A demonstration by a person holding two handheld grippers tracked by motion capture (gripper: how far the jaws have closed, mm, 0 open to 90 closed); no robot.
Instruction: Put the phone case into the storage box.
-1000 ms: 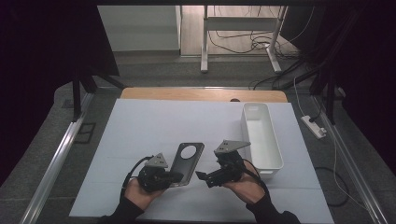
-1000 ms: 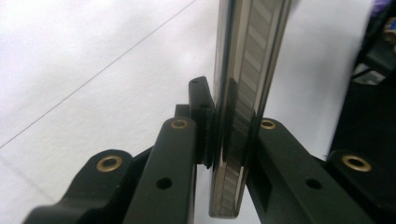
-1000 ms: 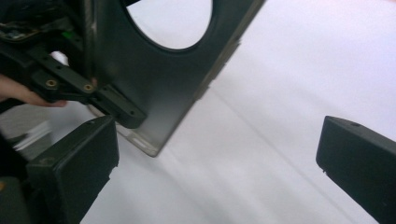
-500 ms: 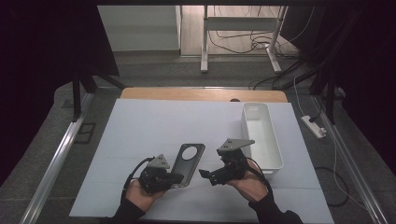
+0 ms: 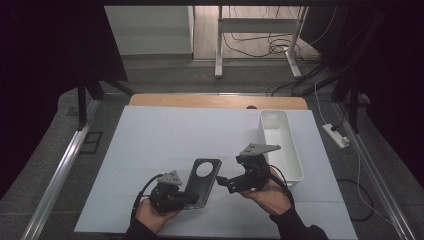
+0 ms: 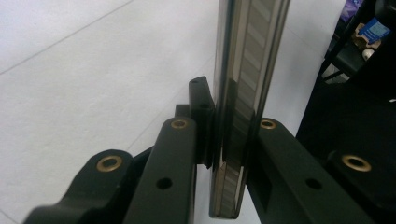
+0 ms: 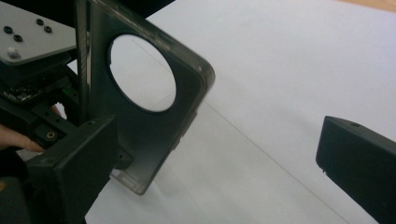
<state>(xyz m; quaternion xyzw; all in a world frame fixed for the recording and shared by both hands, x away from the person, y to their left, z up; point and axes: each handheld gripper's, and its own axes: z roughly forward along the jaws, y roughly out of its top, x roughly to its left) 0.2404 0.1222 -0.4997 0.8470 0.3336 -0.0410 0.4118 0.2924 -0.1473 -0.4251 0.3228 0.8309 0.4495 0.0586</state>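
Note:
A dark grey phone case (image 5: 204,176) with a round camera hole is held on edge above the white table cover (image 5: 175,135). My left gripper (image 5: 186,201) is shut on its lower end. In the left gripper view the case's thin edge (image 6: 243,84) stands clamped in the left gripper (image 6: 229,140). My right gripper (image 5: 226,183) hovers just right of the case, open, jaws pointing at it. In the right gripper view the case (image 7: 140,135) stands beside the left jaw of the right gripper (image 7: 219,163), with nothing between the jaws.
A long white tray (image 5: 299,167) stands at the right of the table cover, close behind my right hand (image 5: 272,197). A wooden table edge (image 5: 215,101) runs along the far side. Cables and a power strip (image 5: 336,135) lie on the floor.
My right gripper has drifted slightly right and away from me. The left gripper and the case have hardly moved.

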